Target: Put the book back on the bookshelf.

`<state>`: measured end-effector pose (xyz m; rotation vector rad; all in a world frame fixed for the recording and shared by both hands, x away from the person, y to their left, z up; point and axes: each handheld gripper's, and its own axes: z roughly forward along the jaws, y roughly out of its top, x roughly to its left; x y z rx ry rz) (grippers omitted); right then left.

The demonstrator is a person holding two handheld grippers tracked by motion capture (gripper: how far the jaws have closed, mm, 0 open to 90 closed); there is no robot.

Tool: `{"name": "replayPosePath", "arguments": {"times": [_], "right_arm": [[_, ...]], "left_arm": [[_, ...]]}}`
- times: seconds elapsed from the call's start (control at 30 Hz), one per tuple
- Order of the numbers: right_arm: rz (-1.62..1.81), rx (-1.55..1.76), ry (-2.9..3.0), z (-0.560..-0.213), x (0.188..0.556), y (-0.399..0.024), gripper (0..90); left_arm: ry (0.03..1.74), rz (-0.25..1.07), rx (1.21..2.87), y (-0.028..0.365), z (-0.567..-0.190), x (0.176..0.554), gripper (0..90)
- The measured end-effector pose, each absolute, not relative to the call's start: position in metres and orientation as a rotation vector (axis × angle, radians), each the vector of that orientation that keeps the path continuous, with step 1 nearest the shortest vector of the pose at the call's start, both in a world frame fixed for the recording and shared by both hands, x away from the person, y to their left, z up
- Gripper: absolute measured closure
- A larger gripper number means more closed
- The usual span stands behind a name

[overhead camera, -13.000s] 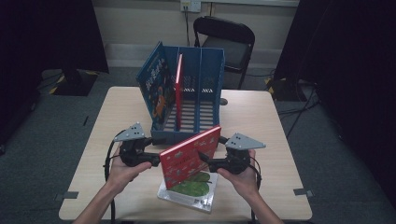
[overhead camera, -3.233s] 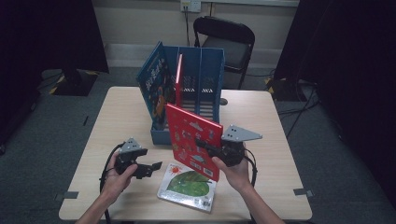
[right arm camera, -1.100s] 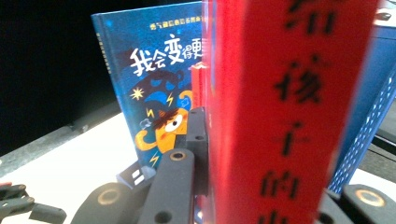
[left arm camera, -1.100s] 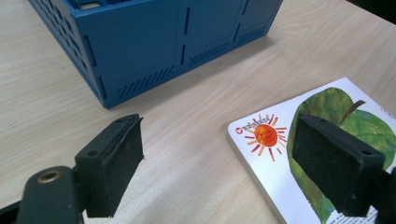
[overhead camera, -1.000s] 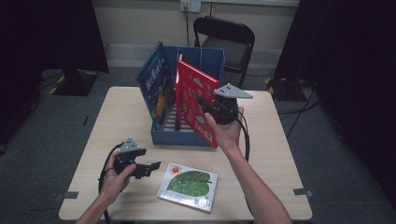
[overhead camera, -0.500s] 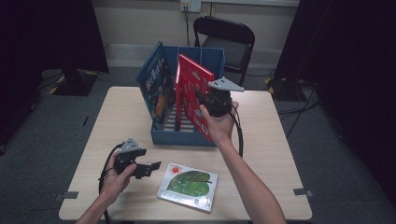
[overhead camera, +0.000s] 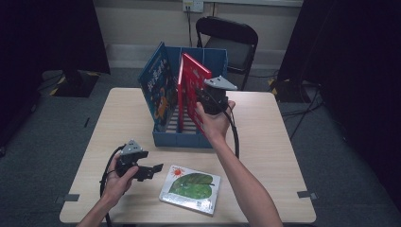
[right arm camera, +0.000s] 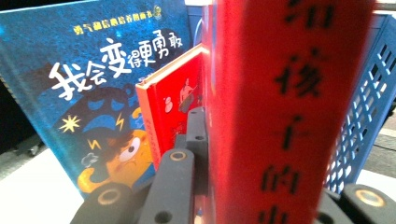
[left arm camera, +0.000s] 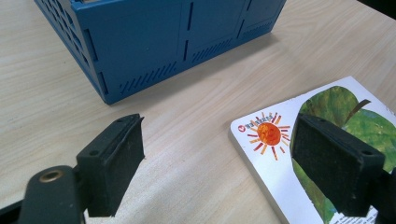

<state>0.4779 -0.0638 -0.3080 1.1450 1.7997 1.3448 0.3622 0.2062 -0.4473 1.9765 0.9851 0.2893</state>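
Observation:
My right gripper (overhead camera: 201, 97) is shut on a large red book (overhead camera: 193, 90) and holds it upright over the blue slotted crate (overhead camera: 182, 137). Seen from the right gripper, the red book (right arm camera: 285, 107) is clamped between the jaws, its spine with black characters facing the camera. In the crate stand a blue picture book (overhead camera: 158, 90) (right arm camera: 93, 93) and a thinner red book (overhead camera: 180, 87) (right arm camera: 175, 105). My left gripper (overhead camera: 153, 169) (left arm camera: 233, 168) rests low on the table, open, nothing between its pads. A white book with a green leaf and a sun (overhead camera: 191, 187) (left arm camera: 327, 140) lies flat just to its right.
The blue crate (left arm camera: 154, 42) sits mid-table, its near wall just beyond my left gripper. A black folding chair (overhead camera: 227, 40) stands behind the table. Bare wooden tabletop (overhead camera: 269, 137) stretches right of the crate. A cable trails from each gripper.
My right gripper has carried the red book left and slightly down, closer to the books standing in the crate. The left gripper and the leaf book have stayed put.

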Motion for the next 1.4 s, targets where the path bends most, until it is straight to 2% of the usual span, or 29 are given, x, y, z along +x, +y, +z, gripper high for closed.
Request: {"name": "replayPosePath", "arguments": {"times": [1.4], "right_arm": [[1.227,1.255,1.670,-0.321,0.529,-0.029,80.1]], "left_arm": [[0.970,0.276,2.011,0.198,-0.455,0.362,16.5]]}}
